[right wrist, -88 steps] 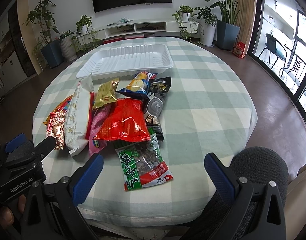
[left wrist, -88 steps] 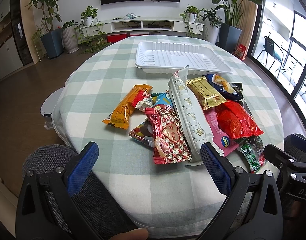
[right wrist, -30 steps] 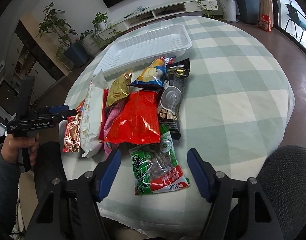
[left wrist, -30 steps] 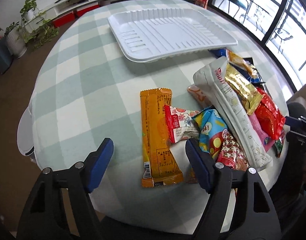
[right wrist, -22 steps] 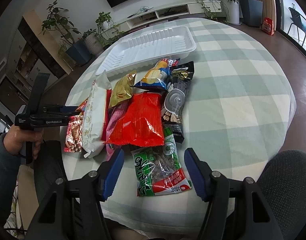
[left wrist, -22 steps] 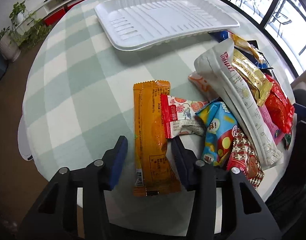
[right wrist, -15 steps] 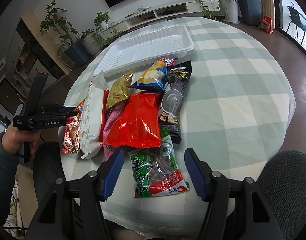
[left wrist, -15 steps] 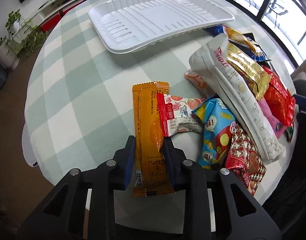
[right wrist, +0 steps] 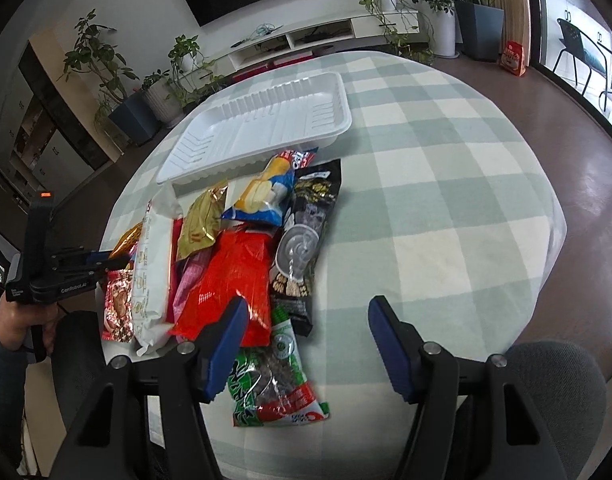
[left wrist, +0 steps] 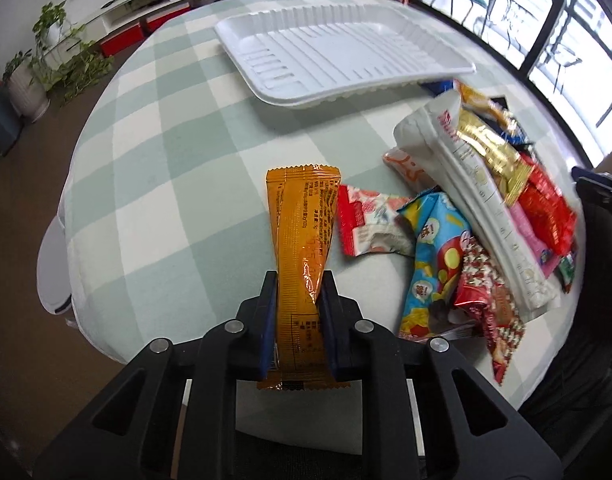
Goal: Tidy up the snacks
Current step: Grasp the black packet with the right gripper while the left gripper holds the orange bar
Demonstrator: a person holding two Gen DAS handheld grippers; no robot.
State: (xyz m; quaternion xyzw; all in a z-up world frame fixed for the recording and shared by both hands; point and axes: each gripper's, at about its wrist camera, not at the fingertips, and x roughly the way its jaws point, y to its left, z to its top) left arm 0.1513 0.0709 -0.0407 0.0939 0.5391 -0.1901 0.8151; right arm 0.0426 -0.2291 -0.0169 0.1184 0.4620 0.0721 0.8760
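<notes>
A long orange snack packet (left wrist: 301,208) is pinched near its lower end by my left gripper (left wrist: 298,280); the jaws are closing and the pads press both its sides. Its upper end points toward the empty white tray (left wrist: 346,52) at the far side of the checked table. A pile of snack packets (left wrist: 486,216) lies to the right. In the right wrist view my right gripper (right wrist: 310,308) hovers over the pile's near end, jaws closing with a wide gap. A green packet (right wrist: 273,384) lies below them on the cloth, untouched. The left gripper (right wrist: 105,258) shows at the left.
A red bag (right wrist: 229,280), a black packet (right wrist: 306,232) and a blue chip bag (right wrist: 265,192) lie between the tray (right wrist: 265,120) and my right gripper. A grey chair back (right wrist: 554,384) stands at the near right. A person's hand (right wrist: 9,320) holds the left tool. Plants and a TV shelf stand behind.
My left jaws have closed from wide apart onto the orange packet, whose near end now stands between the pads. My right jaws have narrowed a little and shifted right over the green packet.
</notes>
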